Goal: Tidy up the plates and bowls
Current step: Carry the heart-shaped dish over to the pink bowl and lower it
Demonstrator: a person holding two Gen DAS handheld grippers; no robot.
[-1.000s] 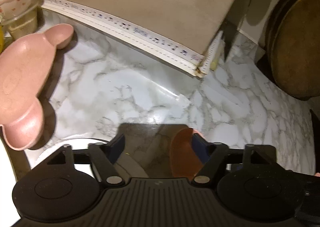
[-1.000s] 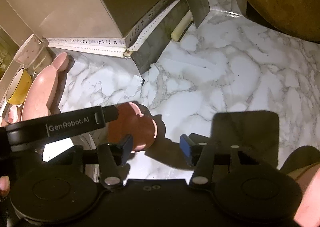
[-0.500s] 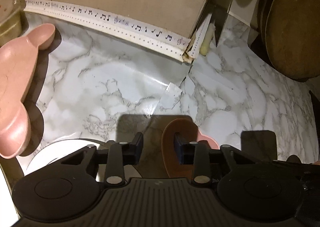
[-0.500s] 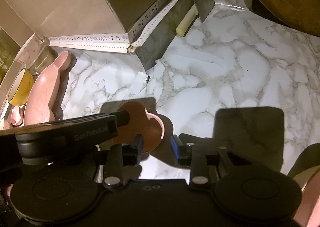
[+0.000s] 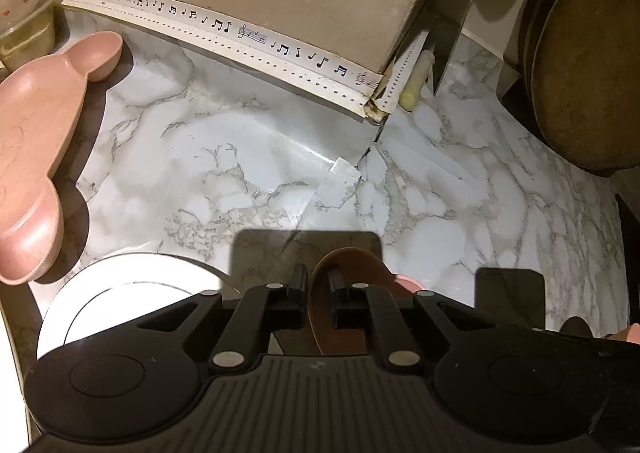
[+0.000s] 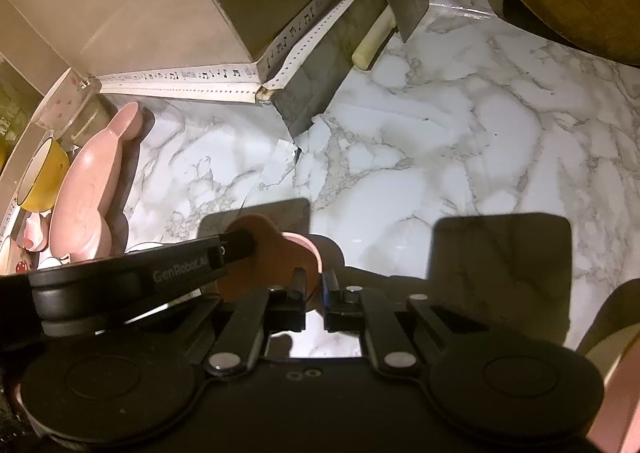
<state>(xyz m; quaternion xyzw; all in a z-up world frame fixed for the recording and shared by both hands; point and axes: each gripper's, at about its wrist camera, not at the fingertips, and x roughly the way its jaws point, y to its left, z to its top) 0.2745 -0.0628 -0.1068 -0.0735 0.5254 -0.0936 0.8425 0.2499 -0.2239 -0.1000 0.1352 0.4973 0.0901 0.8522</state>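
The left gripper (image 5: 318, 295) pinches the rim of a small pink dish (image 5: 344, 309) low over the marble counter (image 5: 248, 157), beside a white plate (image 5: 120, 285). The right gripper (image 6: 314, 293) has its fingers nearly together on the same dish's other edge (whether it truly grips, I cannot tell). A bear-shaped pink plate (image 5: 32, 133) lies at left.

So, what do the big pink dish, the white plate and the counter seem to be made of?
Pink mouse-eared dish: probably wheat-straw or bamboo-fibre plastic, matte, with fine speckles in the surface.
White plate: likely glazed ceramic, glossy, with a thin dark ring line.
Counter: marble-print adhesive film rather than stone, since a corner is peeling up at the seam.
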